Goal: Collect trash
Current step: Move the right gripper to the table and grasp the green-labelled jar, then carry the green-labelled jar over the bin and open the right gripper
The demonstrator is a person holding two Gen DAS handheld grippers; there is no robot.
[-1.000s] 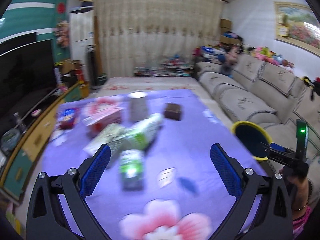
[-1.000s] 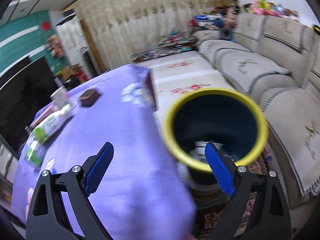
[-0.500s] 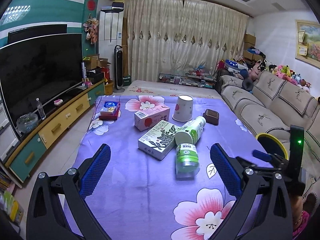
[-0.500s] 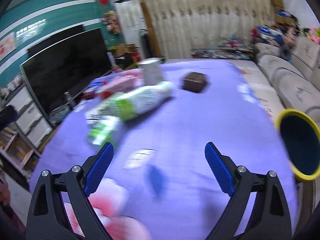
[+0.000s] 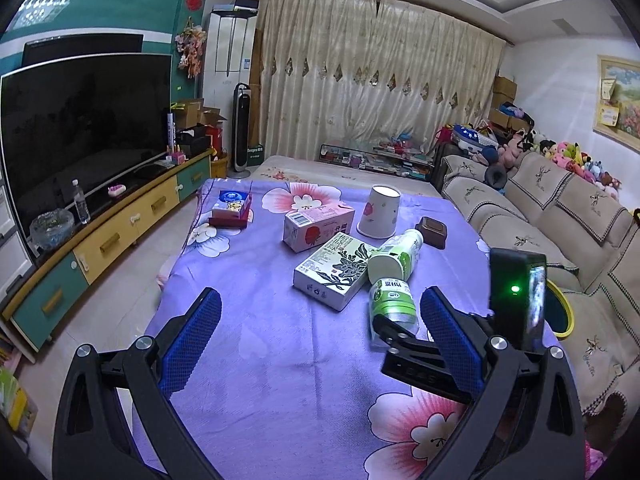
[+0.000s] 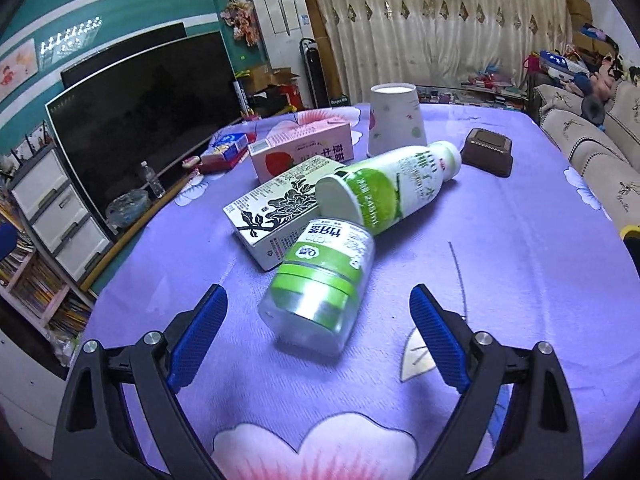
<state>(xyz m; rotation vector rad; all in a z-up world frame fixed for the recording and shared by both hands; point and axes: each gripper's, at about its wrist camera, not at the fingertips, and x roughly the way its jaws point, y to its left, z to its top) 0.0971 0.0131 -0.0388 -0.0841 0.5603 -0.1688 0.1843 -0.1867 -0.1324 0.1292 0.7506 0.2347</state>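
A: What do we have on the worktop?

B: A purple flowered cloth covers it, and the trash sits in a cluster near the middle. In the right wrist view a clear jar with a green label lies on its side straight ahead at twelve o'clock, just beyond our right gripper.

A: And its jaws?

B: Spread wide with nothing between them; the blue pads are well apart and the jar lies just past them, touching neither.

A: What is behind the jar?

B: A white and green bottle on its side, its base against the jar. At eleven o'clock a white carton with black flowers lies flat, touching both. Farther off we see a pink carton, an upside-down paper cup at about one o'clock, and a small brown box toward two o'clock.

A: The left gripper?

B: Its jaws are also wide apart and hold nothing, hanging over bare cloth. From there the cluster lies at one o'clock, and the yellow-rimmed bin shows at three o'clock, past the worktop's edge by the sofa.
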